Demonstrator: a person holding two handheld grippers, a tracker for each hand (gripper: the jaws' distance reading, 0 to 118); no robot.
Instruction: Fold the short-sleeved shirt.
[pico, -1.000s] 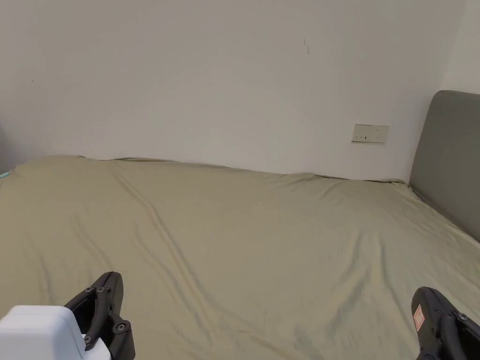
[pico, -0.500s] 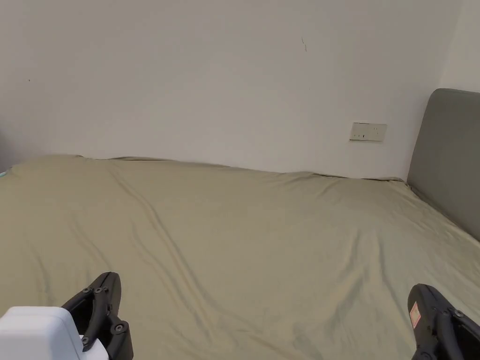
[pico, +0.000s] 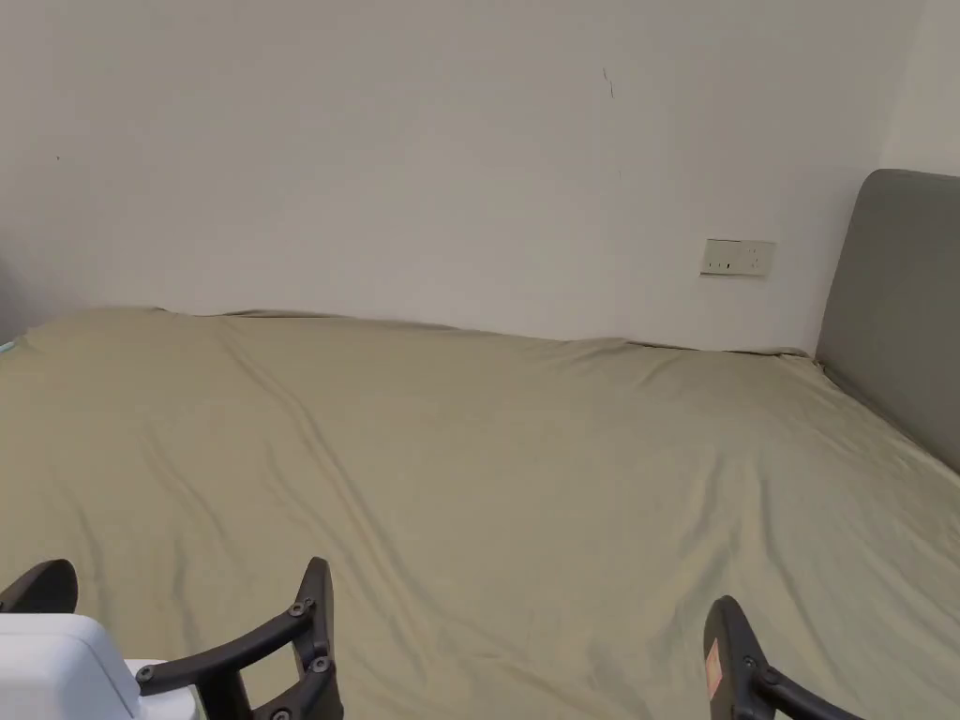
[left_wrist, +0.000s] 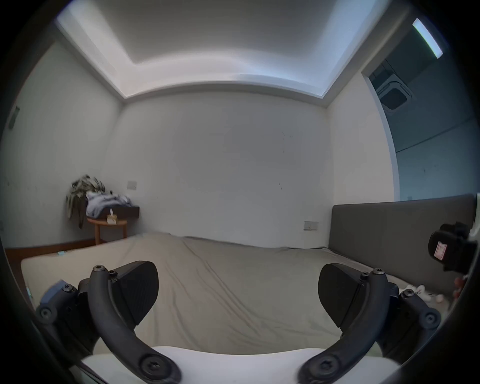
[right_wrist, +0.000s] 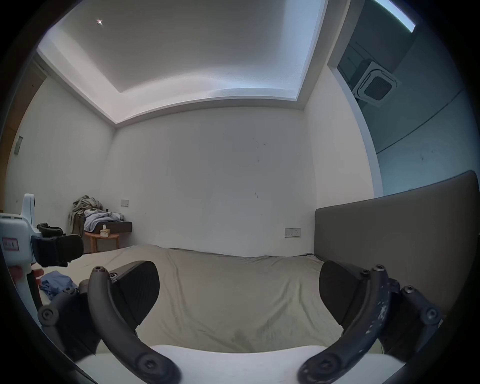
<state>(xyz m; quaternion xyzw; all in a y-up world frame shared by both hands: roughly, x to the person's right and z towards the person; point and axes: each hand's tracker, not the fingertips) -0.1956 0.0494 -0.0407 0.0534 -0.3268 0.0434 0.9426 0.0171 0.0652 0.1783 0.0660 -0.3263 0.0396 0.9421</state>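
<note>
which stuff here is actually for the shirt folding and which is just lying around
For the job: left gripper, jaws wide apart; right gripper, jaws wide apart; bed sheet as work surface; crumpled blue garment, possibly the shirt.

Just lying about: clothes pile, round wooden table, tissue box, grey headboard, wall socket.

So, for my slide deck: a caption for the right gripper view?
Right claw open above the olive bedsheet, holding nothing.

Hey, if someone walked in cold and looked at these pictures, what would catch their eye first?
A wide bed sheet in dull olive spreads ahead, with a grey headboard at its right. The left tool and right tool hang open above it, and a clothes pile sits in the far left corner.
</note>
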